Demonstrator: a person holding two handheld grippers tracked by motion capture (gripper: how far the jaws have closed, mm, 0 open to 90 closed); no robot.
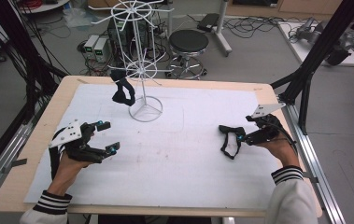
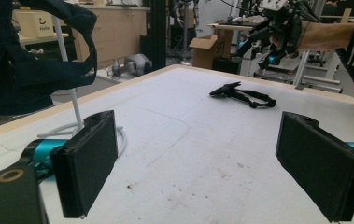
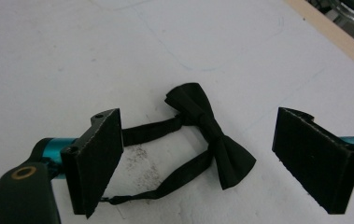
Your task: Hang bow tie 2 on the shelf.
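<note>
Right gripper view puts the black bow tie (image 3: 209,135) flat on the white table (image 3: 48,56), loose between my right gripper (image 3: 207,161) jaws, spread wide to straddle it. My left gripper (image 1: 105,137) waits open, well apart.

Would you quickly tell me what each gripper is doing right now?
Left gripper: open, holding nothing.
Right gripper: open above the black bow tie, not gripping it.
</note>
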